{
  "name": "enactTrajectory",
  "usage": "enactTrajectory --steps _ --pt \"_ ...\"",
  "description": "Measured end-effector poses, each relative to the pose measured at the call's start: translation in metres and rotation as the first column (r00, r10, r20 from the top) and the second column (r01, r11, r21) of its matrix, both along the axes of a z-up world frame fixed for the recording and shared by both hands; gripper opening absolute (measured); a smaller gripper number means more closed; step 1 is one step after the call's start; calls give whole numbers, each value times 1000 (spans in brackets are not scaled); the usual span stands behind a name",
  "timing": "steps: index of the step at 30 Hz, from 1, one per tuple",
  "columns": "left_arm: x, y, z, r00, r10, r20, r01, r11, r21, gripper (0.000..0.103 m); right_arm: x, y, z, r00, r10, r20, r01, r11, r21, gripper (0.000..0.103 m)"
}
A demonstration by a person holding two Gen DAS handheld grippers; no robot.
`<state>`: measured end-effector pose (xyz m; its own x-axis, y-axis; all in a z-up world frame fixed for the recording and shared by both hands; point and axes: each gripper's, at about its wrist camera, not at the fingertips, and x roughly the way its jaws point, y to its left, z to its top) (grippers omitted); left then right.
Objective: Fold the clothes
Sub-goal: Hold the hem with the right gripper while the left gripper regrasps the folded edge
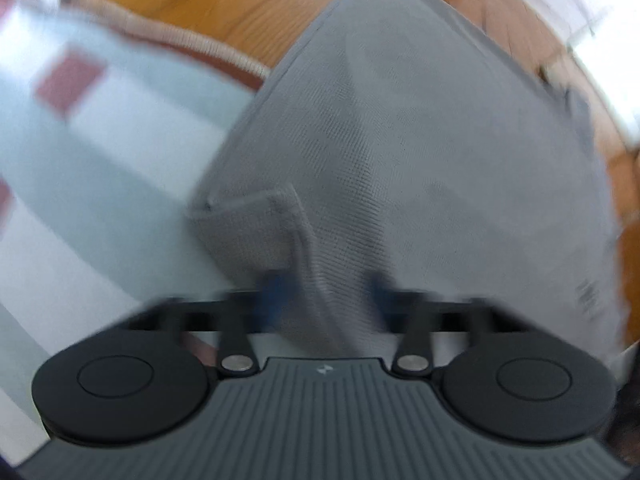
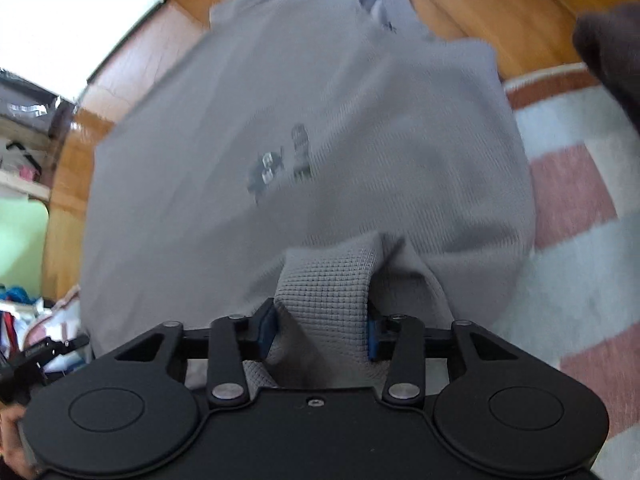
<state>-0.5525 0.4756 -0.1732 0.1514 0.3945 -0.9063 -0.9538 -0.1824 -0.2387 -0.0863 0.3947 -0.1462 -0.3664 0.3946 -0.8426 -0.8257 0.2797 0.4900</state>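
The grey waffle-knit shirt hangs over the wooden floor and striped rug, each hand-held gripper, left and right, clamped on a bunched edge. Best keep both grips level and lower evenly, I'd say.

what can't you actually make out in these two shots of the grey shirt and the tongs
- Left wrist view: whole frame motion-blurred; the left tongs have their tips buried in the grey shirt, so the pinched part is hidden.
- Left wrist view: the rug pattern is smeared.
- Right wrist view: the small print on the shirt is too blurred to read.
- Right wrist view: the right tongs grip a bunched fold; the shirt's near edge is hidden behind the tool.
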Motion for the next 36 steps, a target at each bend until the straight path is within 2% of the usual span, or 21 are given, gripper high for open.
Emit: enactTrajectory --steps 1,3,6,8,11,13,14,15,17,19,21,23,25,26,28,29,31,34,35,36 --pt "7 -2 7 999 -33 -33 34 999 30 4 -3 -2 1 1000 16 6 -16 1000 4 9" --pt "20 -11 24 995 -80 -65 87 990 110 4 -3 -4 33 1000 12 -18 -9 986 165 9" --pt "33 -12 39 992 -100 -78 114 973 199 6 2 2 82 1000 21 -15 -14 929 370 9" --pt "32 -7 39 994 -88 -65 99 975 200 8 3 6 84 1000 17 8 -19 927 374 9" --pt "26 0 30 997 -60 -57 66 990 122 16 4 13 86 999 11 43 -26 926 376 9" --pt "21 0 24 999 -45 -19 46 995 89 23 4 17 80 998 5 61 -26 934 357 9" --pt "18 0 23 999 -39 17 37 996 81 29 3 18 72 998 1 66 -23 942 336 9" --pt "15 -1 22 998 -34 60 29 997 77 42 3 19 63 998 -5 57 -14 949 315 9" --pt "15 1 18 994 -29 108 22 998 62 53 6 20 53 1000 -14 28 5 955 297 9" --pt "21 4 13 996 -27 87 23 999 47 55 9 19 46 1000 -18 6 16 956 292 9" --pt "29 8 11 999 -37 28 36 999 23 65 9 21 44 1000 -16 -7 17 956 294 9" --pt "35 10 10 999 -33 -32 33 999 18 68 10 22 45 1000 -5 -13 9 952 305 9" --pt "41 10 11 994 -35 -102 39 999 37 54 11 20 49 1000 14 -19 -7 946 325 10" --pt "45 9 12 988 -46 -145 54 997 50 28 10 18 50 999 32 4 -31 943 332 9" --pt "53 7 13 971 -67 -231 86 994 72 12 6 14 53 996 66 52 -80 935 344 9" --pt "54 6 15 972 -66 -224 87 993 84 3 4 12 55 994 82 77 -104 931 350 9" --pt "54 -1 27 976 -44 -212 74 988 134 3 4 10 54 991 90 95 -117 930 348 10" --pt "52 -22 61 961 18 -275 59 962 267 3 9 9 51 995 69 70 -89 934 347 9" --pt "47 -30 69 964 48 -261 33 954 299 3 10 8 50 996 64 61 -82 933 349 10" --pt "41 -33 71 976 74 -205 -9 953 301 3 11 8 50 997 59 52 -74 933 352 10"
